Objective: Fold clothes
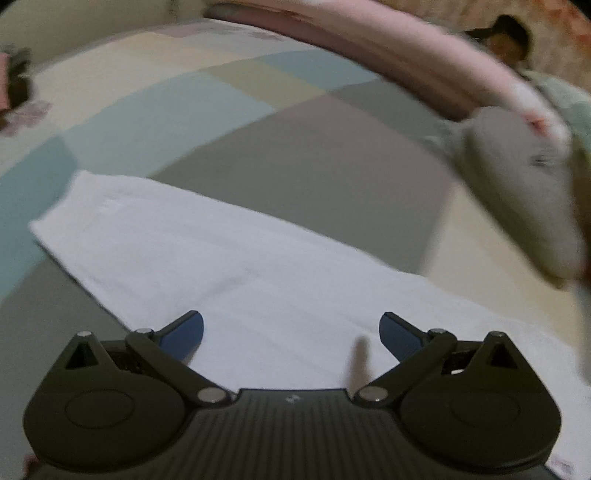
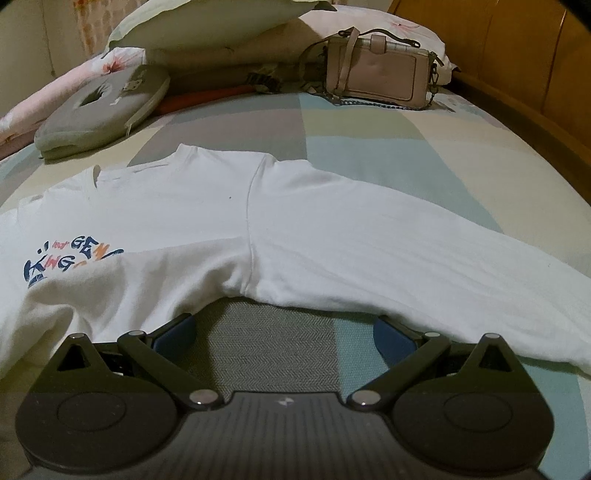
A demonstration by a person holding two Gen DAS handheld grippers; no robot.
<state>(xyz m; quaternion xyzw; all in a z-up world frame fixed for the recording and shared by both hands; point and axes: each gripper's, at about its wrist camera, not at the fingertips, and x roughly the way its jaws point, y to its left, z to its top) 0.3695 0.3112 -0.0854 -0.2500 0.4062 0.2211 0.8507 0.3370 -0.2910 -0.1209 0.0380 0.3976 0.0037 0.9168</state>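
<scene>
A white long-sleeved shirt (image 2: 207, 229) lies flat on the checked bedsheet (image 2: 369, 140), with a blue and orange print (image 2: 70, 264) on its chest at the left. Its sleeve (image 2: 424, 258) stretches off to the right. My right gripper (image 2: 284, 332) is open, low over the sheet just below the armpit, its blue pads at the cloth's edge. In the blurred left wrist view, a long white sleeve (image 1: 229, 258) runs from upper left to lower right. My left gripper (image 1: 291, 332) hovers open over it with nothing between the fingers.
A grey pouch (image 2: 99, 110) lies at the back left and a beige handbag (image 2: 380, 70) at the back right, in front of pillows (image 2: 207, 22). A wooden bed frame (image 2: 517, 74) curves along the right. In the left wrist view, a pink blanket (image 1: 388, 48) edges the bed beside a grey object (image 1: 517, 184).
</scene>
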